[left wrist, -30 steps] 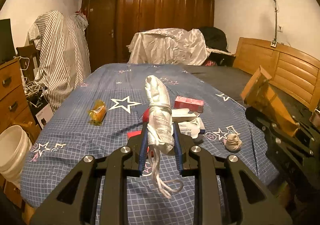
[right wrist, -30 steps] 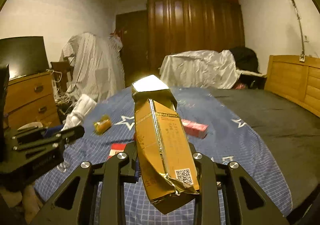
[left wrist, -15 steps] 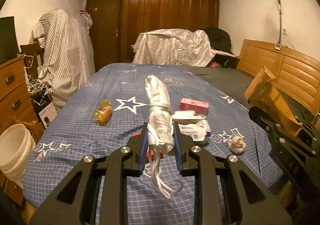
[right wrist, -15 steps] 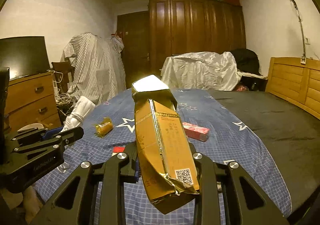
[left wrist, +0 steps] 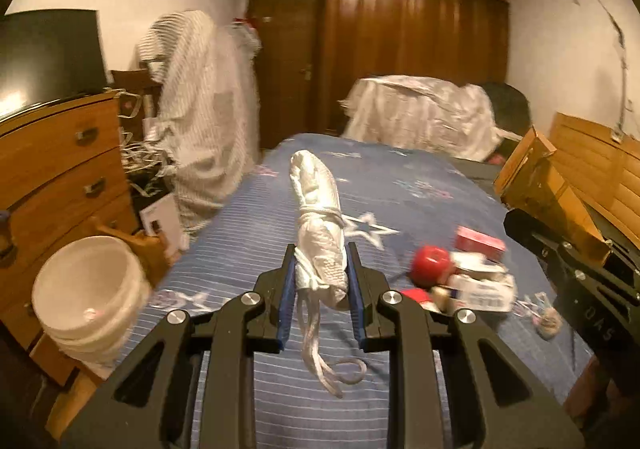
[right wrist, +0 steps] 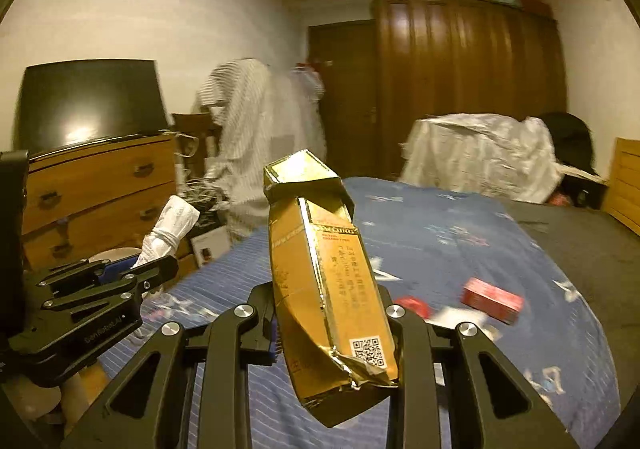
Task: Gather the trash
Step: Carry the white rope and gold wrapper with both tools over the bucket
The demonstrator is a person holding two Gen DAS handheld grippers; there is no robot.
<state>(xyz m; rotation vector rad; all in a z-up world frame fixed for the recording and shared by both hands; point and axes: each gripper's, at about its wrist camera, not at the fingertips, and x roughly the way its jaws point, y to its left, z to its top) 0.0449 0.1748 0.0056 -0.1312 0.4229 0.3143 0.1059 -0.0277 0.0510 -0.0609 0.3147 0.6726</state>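
Note:
My left gripper (left wrist: 321, 261) is shut on a white tied plastic bag bundle (left wrist: 318, 221) whose loose strings hang below the jaws. A crushed gold carton (right wrist: 320, 269) stands upright in my right gripper (right wrist: 328, 297), which is shut on it. Both are held above the near end of the blue star-print bed (left wrist: 248, 241). On the bed to the right lie a red box (left wrist: 478, 243), a red round item (left wrist: 432, 263), white packets (left wrist: 480, 289) and a crumpled ball (left wrist: 550, 323). A white bucket (left wrist: 84, 289) stands on the floor at the left, beside the bed.
A wooden dresser (left wrist: 52, 169) with a dark screen (right wrist: 88, 101) on top stands left of the bucket. Striped cloth (left wrist: 200, 97) hangs over a chair behind it. A dark wardrobe (left wrist: 400, 49) fills the back wall, and a wooden headboard (left wrist: 600, 153) lies right.
Both views have swung left and blurred. The bucket and dresser have come further into view and the trash on the bed has slid right. Both grippers still hold their items.

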